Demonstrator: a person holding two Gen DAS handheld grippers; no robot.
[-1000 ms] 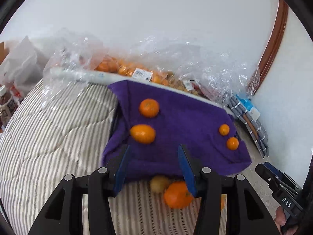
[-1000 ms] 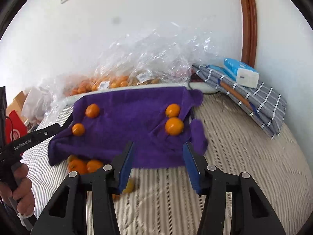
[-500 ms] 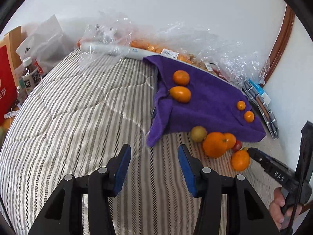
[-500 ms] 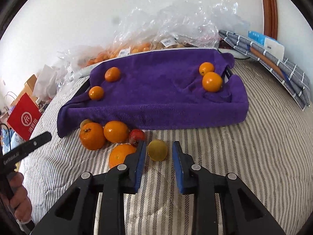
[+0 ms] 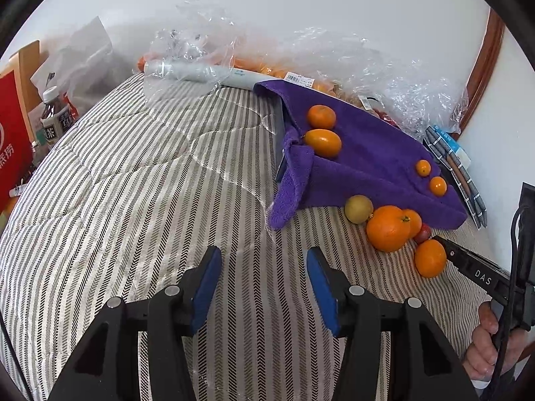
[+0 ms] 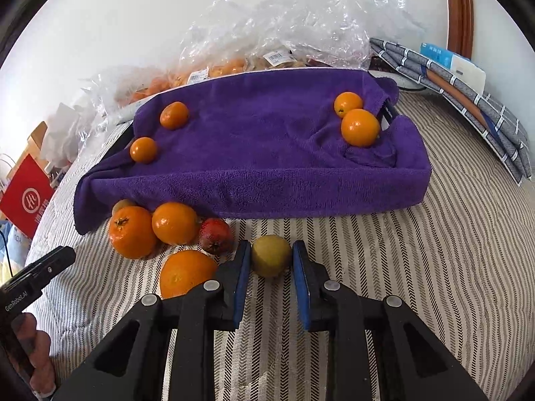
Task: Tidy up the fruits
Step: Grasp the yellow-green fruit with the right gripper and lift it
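Fruit sits loose on the bed [image 6: 451, 250] below the purple towel [image 6: 267, 153]. Going left to right in my right wrist view: oranges [image 6: 132, 232], a red fruit [image 6: 216, 235], then the green fruit [image 6: 271, 255], which my right gripper [image 6: 270, 260] has just closed on. I'd lift straight up, gently, keeping clear of the neighbours. Only the left view shows my left gripper [image 5: 264, 269], half open and empty, at lower centre.

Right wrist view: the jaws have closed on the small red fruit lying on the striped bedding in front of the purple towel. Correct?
Not quite. In the right wrist view the right gripper is closed on the yellow-green fruit; the red fruit lies free beside it. The striped bedding and purple towel are as stated.
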